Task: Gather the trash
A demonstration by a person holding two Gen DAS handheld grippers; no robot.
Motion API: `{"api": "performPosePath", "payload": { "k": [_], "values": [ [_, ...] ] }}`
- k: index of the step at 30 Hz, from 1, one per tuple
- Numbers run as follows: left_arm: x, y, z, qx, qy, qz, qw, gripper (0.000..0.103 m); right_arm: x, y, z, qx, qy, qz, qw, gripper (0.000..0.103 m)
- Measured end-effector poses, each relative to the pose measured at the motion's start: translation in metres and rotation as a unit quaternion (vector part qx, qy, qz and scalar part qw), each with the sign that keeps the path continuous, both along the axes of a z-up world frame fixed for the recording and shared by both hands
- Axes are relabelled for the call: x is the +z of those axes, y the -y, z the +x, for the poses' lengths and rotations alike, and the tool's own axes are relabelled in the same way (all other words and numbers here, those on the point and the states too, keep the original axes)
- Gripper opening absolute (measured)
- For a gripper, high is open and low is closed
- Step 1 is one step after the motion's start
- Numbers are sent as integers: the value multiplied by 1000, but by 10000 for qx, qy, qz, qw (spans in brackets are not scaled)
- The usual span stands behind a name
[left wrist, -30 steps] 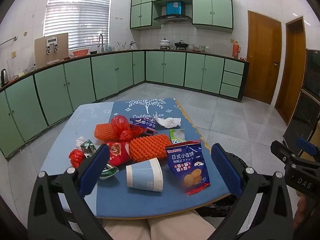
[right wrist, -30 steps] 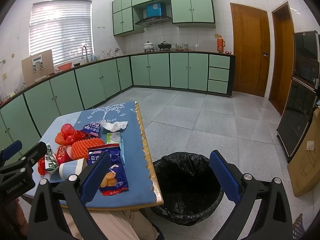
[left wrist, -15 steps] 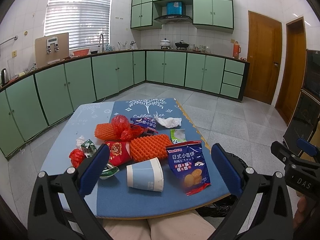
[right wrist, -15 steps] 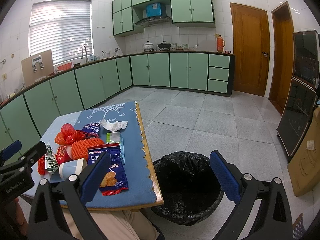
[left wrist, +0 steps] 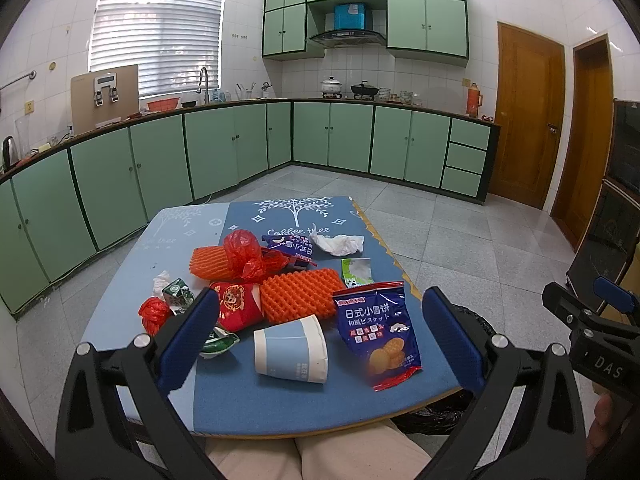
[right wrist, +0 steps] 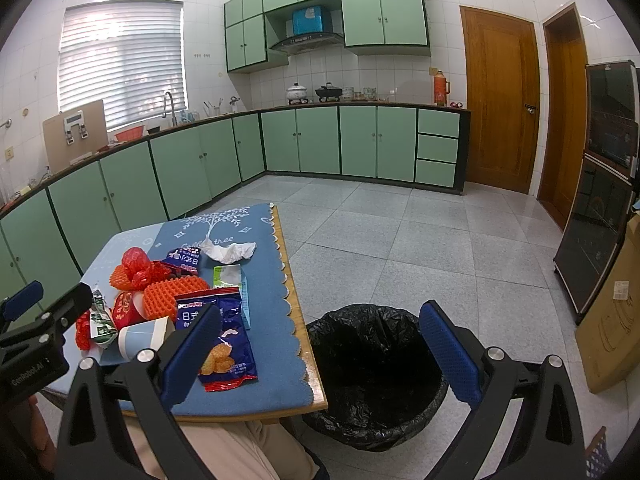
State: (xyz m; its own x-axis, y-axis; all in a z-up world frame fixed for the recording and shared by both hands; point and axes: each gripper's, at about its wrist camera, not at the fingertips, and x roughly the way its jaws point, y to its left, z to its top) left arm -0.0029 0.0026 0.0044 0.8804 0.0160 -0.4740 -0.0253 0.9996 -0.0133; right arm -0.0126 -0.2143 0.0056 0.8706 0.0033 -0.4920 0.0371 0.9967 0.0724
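Two views are sharing the same table [left wrist: 132,264], yet each is showing something the other barely catches. The right wrist view is taking in the whole black-lined trash bin [right wrist: 372,376], standing on the floor just beside the table's right edge; in the left wrist view only a sliver of its black liner [left wrist: 436,416] is peeking out under the table's near right corner.

The left wrist view is laying the trash out plainly around the paper cup [left wrist: 291,349], the landmark here. The cup is lying on its side, long axis running left to right, its open mouth facing right toward the blue biscuit packet [left wrist: 378,330]. That packet is lying flat just right of the cup, long axis running away from the viewer, torn red end nearest. Just behind the cup an orange foam net [left wrist: 298,295] is lying crosswise. Farther back, a white tissue [left wrist: 338,243] is resting well apart from the cup. Left of the cup, a red wrapper [left wrist: 236,305] and a small green carton [left wrist: 179,291] are sitting close together.

The left gripper [left wrist: 318,336] is hovering above the near table edge, jaws spread wide and holding nothing. The right gripper [right wrist: 320,356] is hanging over the bin and table corner, jaws likewise released and empty.
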Motion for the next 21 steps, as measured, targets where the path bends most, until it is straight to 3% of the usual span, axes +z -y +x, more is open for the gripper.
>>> {"api": "performPosePath", "payload": {
  "k": [21],
  "values": [
    [0, 0, 0, -4, 0, -1, 10000, 98, 0, -1, 0, 16, -4, 3, 10000, 97]
  ]
}}
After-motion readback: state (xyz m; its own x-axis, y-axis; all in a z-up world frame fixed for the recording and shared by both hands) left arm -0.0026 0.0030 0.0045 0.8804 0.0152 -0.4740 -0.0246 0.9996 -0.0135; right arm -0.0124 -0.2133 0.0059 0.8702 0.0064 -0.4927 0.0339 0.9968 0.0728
